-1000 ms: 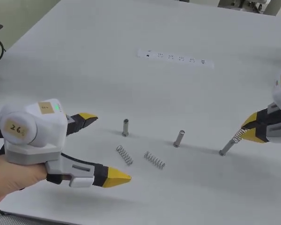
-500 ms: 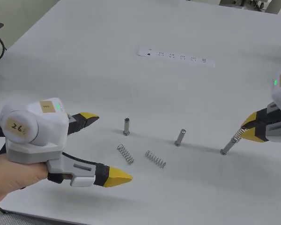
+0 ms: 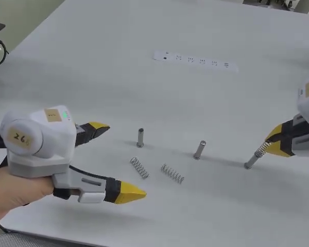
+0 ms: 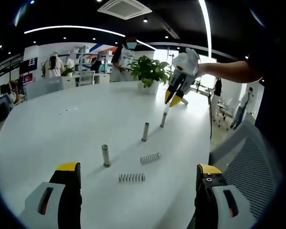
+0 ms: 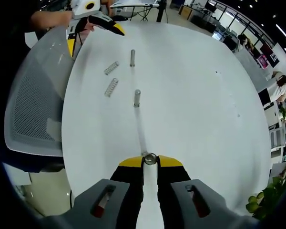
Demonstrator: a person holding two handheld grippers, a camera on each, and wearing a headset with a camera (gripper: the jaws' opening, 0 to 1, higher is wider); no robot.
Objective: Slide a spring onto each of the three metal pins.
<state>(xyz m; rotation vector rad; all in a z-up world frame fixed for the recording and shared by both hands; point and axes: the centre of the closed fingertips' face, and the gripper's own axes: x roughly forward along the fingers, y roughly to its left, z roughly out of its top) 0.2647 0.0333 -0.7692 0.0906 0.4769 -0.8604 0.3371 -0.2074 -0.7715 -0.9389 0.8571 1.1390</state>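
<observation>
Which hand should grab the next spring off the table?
Left. The left gripper has open jaws and sits close to the two loose coiled metal springs. The right gripper is busy, shut on the third spring over the slanted metal pin.

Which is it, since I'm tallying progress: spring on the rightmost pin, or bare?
On: the spring wraps the pin near its top, held in the shut right tool.

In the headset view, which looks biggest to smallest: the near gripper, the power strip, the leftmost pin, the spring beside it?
Largest: left gripper, though nearness to the camera inflates it.
Next: power strip, despite lying farther off.
Smallest: leftmost pin and left spring, about alike, so unranked.
</observation>
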